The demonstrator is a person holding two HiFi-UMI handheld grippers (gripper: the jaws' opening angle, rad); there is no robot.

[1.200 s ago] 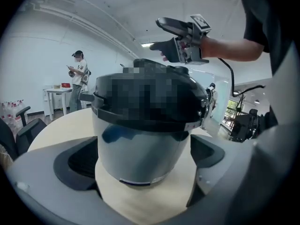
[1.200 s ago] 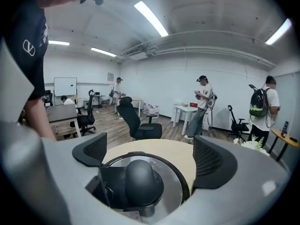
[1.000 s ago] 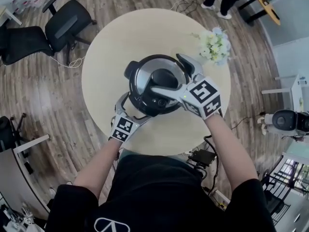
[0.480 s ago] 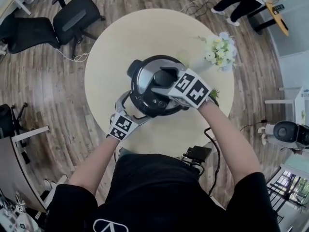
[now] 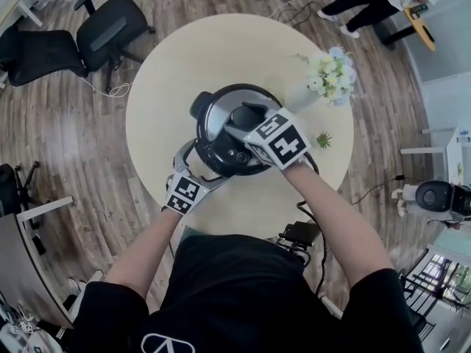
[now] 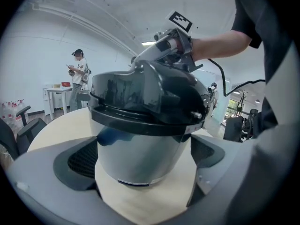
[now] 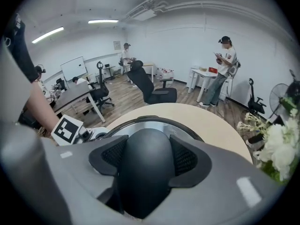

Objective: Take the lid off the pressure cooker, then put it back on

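Two grippers meet at a cooker (image 5: 213, 153) that stands near the middle of a round, pale worktop (image 5: 221, 43), with its lid (image 5: 215, 116) seated on the pot. The left gripper (image 5: 199, 169) reaches in low from the near edge. Its jaws are closed on the steel body (image 6: 140, 158), one dark pad against each flank, just above the worktop. The right gripper (image 5: 243, 123) comes down steeply from the near right onto the top of the lid. Its jaws have just been closing, and they now clamp the domed black handle (image 7: 143, 168), which fills the gap between the two meshed pads. Around the handle the lid shows a bright metal ring inside a black rim. A narrow label (image 6: 136, 183) runs along the foot of the body, and its print is too small to read. No brand name can be made out on the lid or the pot. Each gripper carries a cube (image 5: 276, 140) with black-and-white square markers, a pattern rather than lettering. On the far right of the worktop stands a bunch of white flowers (image 5: 329, 73), and a small green plant (image 5: 322, 140) lies nearer, just beside the right forearm. Black office chairs (image 5: 110, 31) stand on the wooden floor beyond the worktop. In the right gripper view a person (image 7: 222, 69) stands by a white table at the wall.
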